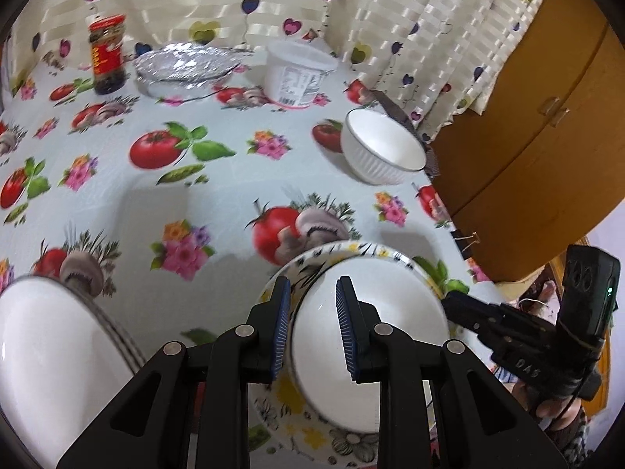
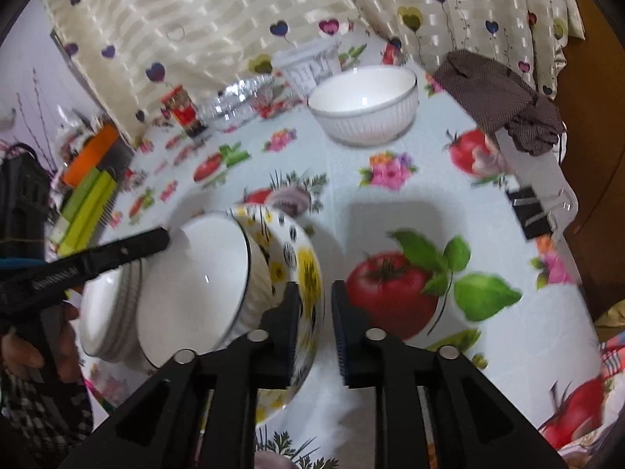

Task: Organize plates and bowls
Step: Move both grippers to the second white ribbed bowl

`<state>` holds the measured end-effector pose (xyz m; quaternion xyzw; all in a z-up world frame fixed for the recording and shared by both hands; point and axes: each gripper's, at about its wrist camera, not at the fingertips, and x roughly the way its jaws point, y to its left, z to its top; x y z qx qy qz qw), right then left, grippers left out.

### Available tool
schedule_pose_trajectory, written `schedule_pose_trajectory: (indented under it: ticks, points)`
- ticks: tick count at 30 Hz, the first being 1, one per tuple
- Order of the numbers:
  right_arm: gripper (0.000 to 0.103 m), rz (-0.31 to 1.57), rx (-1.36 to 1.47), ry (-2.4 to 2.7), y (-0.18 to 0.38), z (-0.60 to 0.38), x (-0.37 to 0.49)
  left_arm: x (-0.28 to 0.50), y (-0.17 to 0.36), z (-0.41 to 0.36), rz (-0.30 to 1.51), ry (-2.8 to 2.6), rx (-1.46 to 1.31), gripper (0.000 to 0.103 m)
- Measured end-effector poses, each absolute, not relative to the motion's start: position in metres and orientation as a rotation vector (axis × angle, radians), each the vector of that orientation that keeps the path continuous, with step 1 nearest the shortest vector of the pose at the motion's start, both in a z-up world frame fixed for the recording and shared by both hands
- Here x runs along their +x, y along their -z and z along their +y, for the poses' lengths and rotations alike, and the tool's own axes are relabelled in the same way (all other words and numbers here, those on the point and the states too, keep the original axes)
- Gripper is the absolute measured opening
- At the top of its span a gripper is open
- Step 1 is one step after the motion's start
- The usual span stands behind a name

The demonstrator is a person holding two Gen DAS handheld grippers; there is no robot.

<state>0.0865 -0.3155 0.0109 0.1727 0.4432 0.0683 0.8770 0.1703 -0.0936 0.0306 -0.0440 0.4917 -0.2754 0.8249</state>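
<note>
While the white ribbed bowl with a dark rim [image 1: 390, 332] sits nested in the flower-patterned dish [image 1: 351, 441], the left gripper [image 1: 312, 285] has it by the wall. Its jaws are drawn narrow, one blue pad inside the bowl and the other outside against the ribs. Both pieces look tipped up off the bench [image 1: 117, 203], which is covered in a tomato-and-flower print.

The right gripper [image 2: 314, 282] straddles the dish's rim on the opposite side. Its jaws are slightly apart, the left pad against the rim and a sliver of gap before the right one, so they are not clamped on it.

A second white ribbed bowl [image 1: 383, 148] stands well ahead and right of the left jaws. Another white piece [image 1: 47, 351] sits close on their left. Far ahead are a white plastic tub [image 1: 297, 74], a foil-covered dish [image 1: 183, 66] and a red-labelled jar [image 1: 107, 54].
</note>
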Motion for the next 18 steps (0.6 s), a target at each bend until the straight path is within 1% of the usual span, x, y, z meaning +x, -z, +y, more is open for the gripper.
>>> schedule_pose_trajectory:
  ticks: [1, 6, 18]
  points:
    - [0.023, 0.904, 0.358, -0.143, -0.017, -0.319, 0.088, 0.174, -0.032, -0.096, 1.045, 0.595, -0.095, 0.025]
    - [0.024, 0.866, 0.332, -0.091, -0.036, -0.338, 0.107, 0.199, -0.042, -0.108, 1.039, 0.615, -0.087, 0.025]
    - [0.024, 0.846, 0.299, -0.004, -0.051, -0.370, 0.164, 0.265, -0.050, -0.156, 1.059, 0.683, -0.051, 0.025]
